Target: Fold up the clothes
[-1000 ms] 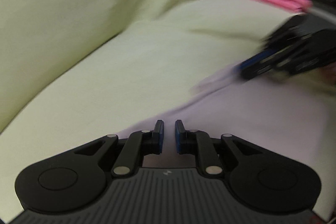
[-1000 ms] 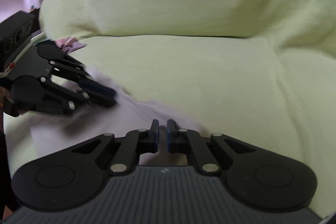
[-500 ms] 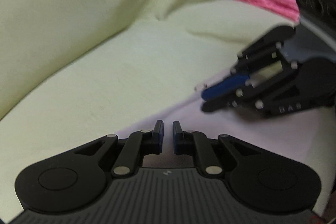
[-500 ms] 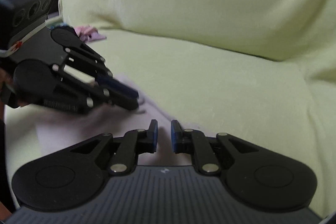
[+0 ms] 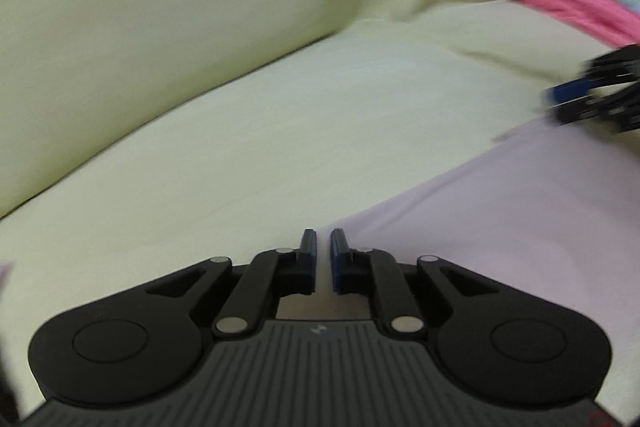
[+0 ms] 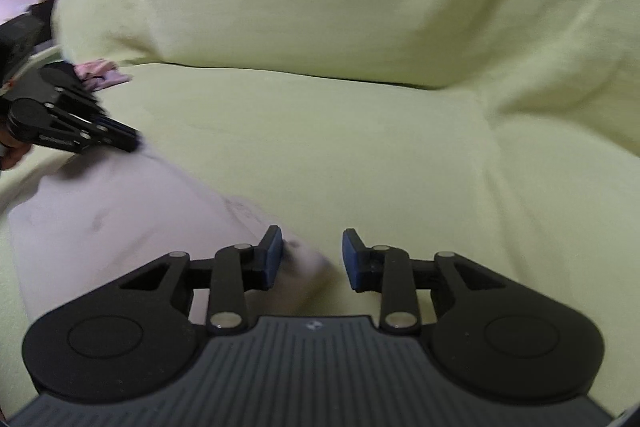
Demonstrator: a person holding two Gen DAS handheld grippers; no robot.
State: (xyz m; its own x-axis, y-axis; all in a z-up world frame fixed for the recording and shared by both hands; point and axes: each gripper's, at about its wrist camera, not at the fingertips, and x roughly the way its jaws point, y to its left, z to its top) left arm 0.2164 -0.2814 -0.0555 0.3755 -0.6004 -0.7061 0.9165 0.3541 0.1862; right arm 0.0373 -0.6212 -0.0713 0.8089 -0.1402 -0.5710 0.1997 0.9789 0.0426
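left hand-held gripper [image 5: 323,253]: fingers nearly pressed together, only a thin slit between the blue pads. Pale fabric shows through the slit in the left wrist view, but whether it is pinched cannot be told. Tips sit right at the near corner of the lilac garment [image 5: 500,227].
left pose: low and nearly level over the seat, fingers pointing forward along the garment's left edge. In the right wrist view it shows at far left [image 6: 120,137], angled down, tips at the garment's far corner; a bit of the person's hand [image 6: 14,153] is visible behind it.
right hand-held gripper [image 6: 312,259]: fingers spread wide, nothing between the pads. Left pad [image 6: 274,251] touches or just overlaps the garment's near corner; right pad is over bare sofa cover.
right pose: low, level, pointing toward the backrest. In the left wrist view it enters from the right edge [image 5: 560,103], blurred, tips just above the garment's far edge.
lilac garment: lies flat on the seat, a smooth folded panel running between the two grippers [image 6: 120,219]; faint dark marks on the cloth, too blurred to read.
sofa cover [image 6: 360,147]: pale yellow-green sheet over seat and backrest, creased at the right.
pink clothes [image 5: 572,7]: stacked on the seat behind the right gripper, well apart from the lilac garment.
small pink-patterned cloth [image 6: 102,75]: at the seat's far left end, just behind the left gripper.
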